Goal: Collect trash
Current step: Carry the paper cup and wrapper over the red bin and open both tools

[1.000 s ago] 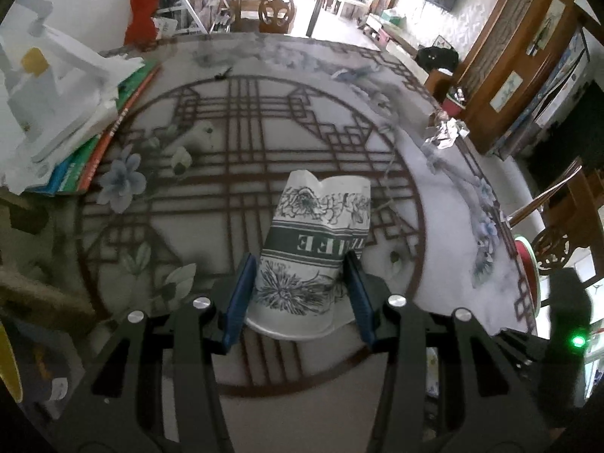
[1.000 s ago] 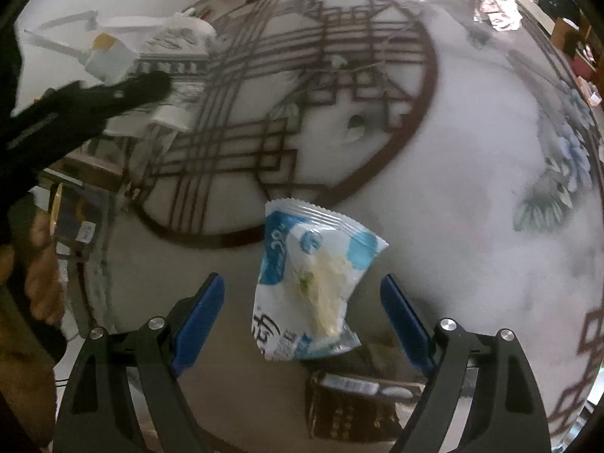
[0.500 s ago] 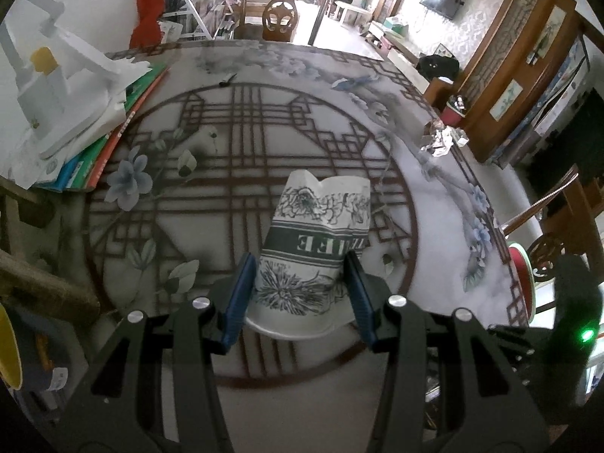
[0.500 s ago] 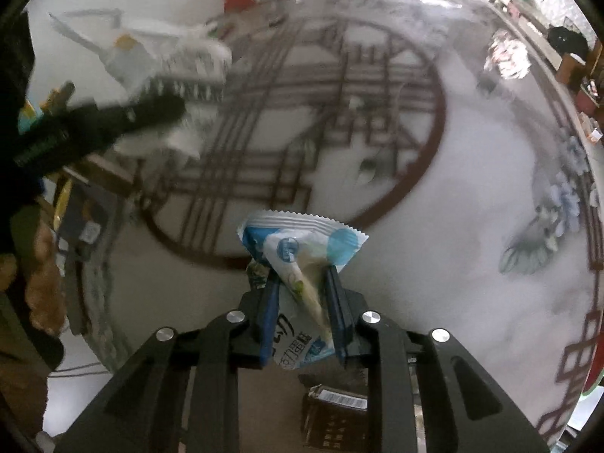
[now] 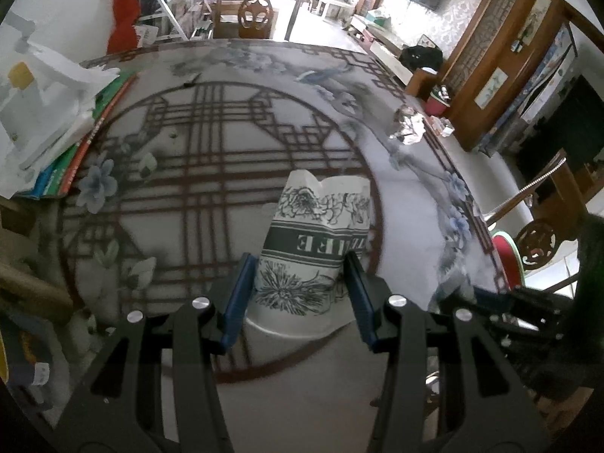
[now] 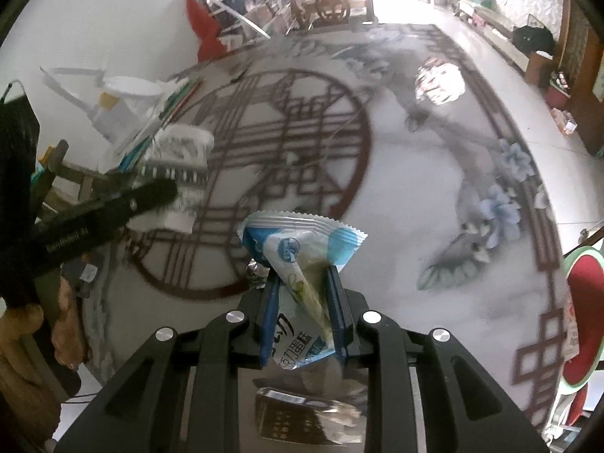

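My left gripper (image 5: 298, 294) is shut on a crushed white paper cup (image 5: 313, 249) printed with black flowers and lettering, held above the patterned table (image 5: 211, 173). That cup (image 6: 181, 151) and the left gripper (image 6: 151, 192) also show at the left of the right wrist view. My right gripper (image 6: 302, 302) is shut on a blue and white snack wrapper (image 6: 298, 260), lifted off the table (image 6: 415, 188). A crumpled foil wad (image 5: 407, 128) lies near the table's far right edge, and shows as a bright foil wad (image 6: 439, 85) in the right wrist view.
A stack of books and white papers (image 5: 49, 120) covers the table's left side. A dark brown packet (image 6: 305, 419) lies on the table under the right gripper. Wooden chairs (image 5: 256, 19) and cabinets (image 5: 502, 56) stand beyond the table. A red-cushioned chair (image 6: 585, 302) is at the right.
My right gripper closed on the snack wrapper and lifted it off the table. The left gripper drifted a little with the cup still in it.
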